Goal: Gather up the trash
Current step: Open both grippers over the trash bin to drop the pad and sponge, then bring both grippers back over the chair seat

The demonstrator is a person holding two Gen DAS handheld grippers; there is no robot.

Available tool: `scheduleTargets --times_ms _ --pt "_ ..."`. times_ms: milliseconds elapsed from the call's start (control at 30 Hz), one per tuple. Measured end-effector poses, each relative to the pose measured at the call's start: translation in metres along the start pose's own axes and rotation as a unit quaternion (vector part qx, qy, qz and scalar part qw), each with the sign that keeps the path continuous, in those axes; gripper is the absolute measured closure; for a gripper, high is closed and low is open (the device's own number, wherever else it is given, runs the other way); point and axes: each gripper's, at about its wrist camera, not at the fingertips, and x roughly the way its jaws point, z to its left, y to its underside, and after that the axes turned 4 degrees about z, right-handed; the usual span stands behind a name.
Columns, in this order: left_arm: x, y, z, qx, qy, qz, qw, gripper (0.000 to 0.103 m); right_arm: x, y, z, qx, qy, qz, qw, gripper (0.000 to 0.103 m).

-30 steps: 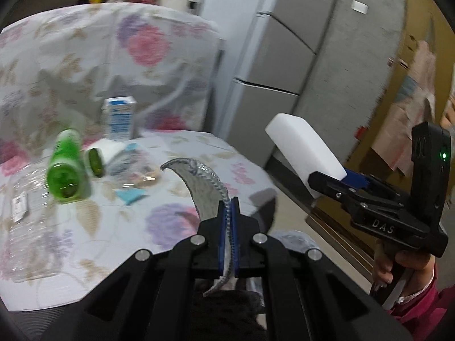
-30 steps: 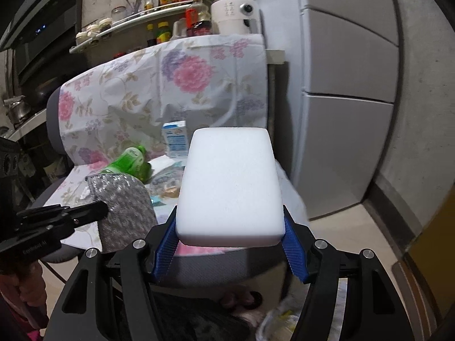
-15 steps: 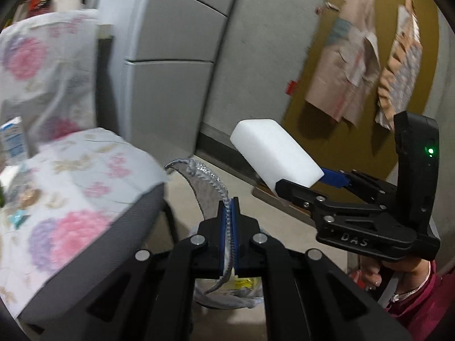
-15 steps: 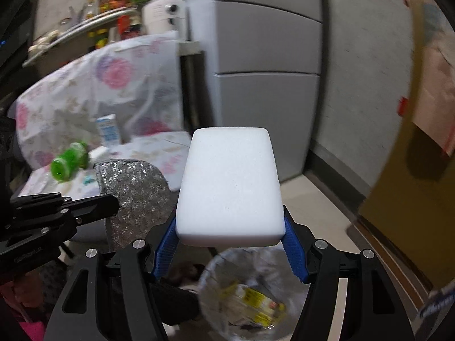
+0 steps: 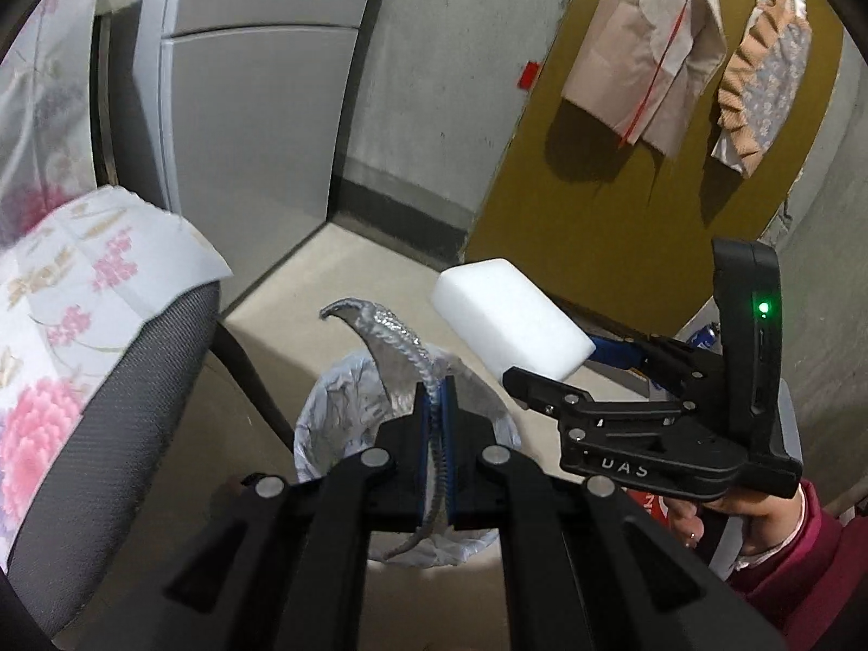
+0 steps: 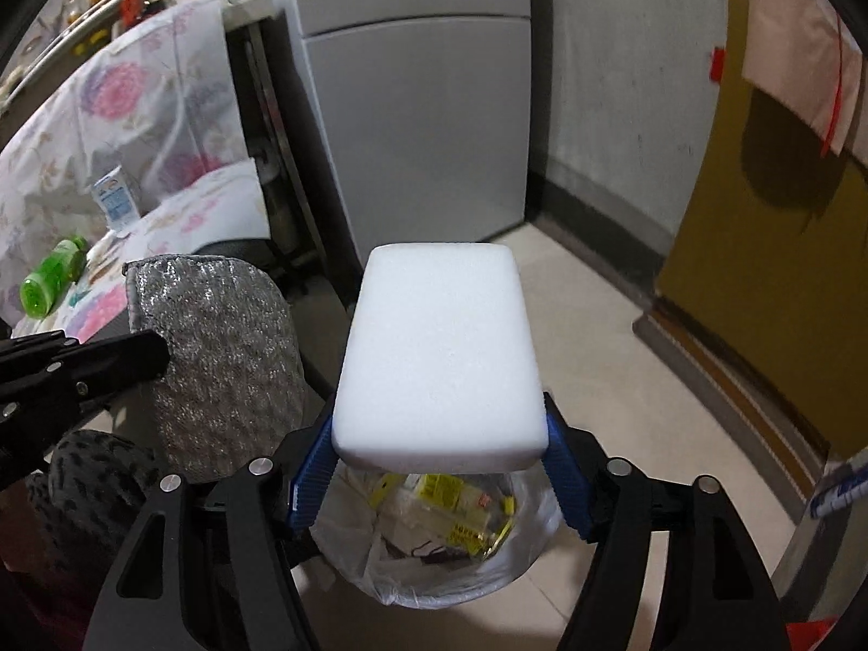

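My left gripper (image 5: 434, 407) is shut on a silver glittery scouring pad (image 5: 388, 350), held edge-on above the trash bin (image 5: 336, 407); the pad also shows flat in the right wrist view (image 6: 228, 358). My right gripper (image 6: 436, 466) is shut on a white foam sponge block (image 6: 439, 358), held over the bin (image 6: 434, 559), which is lined with a white bag and holds yellow wrappers. In the left wrist view the sponge (image 5: 510, 320) and right gripper (image 5: 548, 380) sit to the right of the pad.
A chair (image 5: 135, 369) draped in floral cloth stands left of the bin. On it lie a green bottle (image 6: 51, 282) and a small blue-white carton (image 6: 114, 198). A grey fridge (image 6: 423, 108) and a yellow door (image 6: 786, 228) stand behind.
Both grippers have swung right, away from the chair, and down over the bin. The bin has come fully into view below them. Both still hold their items.
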Motion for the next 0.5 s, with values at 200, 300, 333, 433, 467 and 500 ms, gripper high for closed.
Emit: scheduleTargets --times_ms 200,300,333,433,467,500 --pt "0.017 0.001 0.011 -0.020 0.023 0.022 0.9993 0.058 0.018 0.006 -0.008 0.023 0.004 0.037 0.999 0.024" --pt "0.012 0.002 0.019 -0.030 0.012 0.016 0.9993 0.058 0.015 0.005 -0.008 0.025 0.009 0.032 0.999 0.024" --pt "0.006 0.002 0.023 -0.035 0.004 0.009 0.9993 0.058 0.013 0.003 -0.008 0.027 0.008 0.027 0.999 0.024" --pt "-0.016 0.004 0.036 -0.049 -0.029 -0.015 0.9983 0.058 0.004 -0.005 -0.012 0.032 0.001 0.008 0.999 0.024" --pt "-0.026 0.005 0.042 -0.057 -0.043 -0.025 0.9972 0.058 -0.003 -0.009 -0.008 0.033 -0.002 -0.006 0.999 0.024" --pt "-0.036 0.007 0.047 -0.064 -0.053 -0.033 0.9960 0.058 -0.007 -0.012 -0.006 0.032 -0.004 -0.013 0.999 0.024"
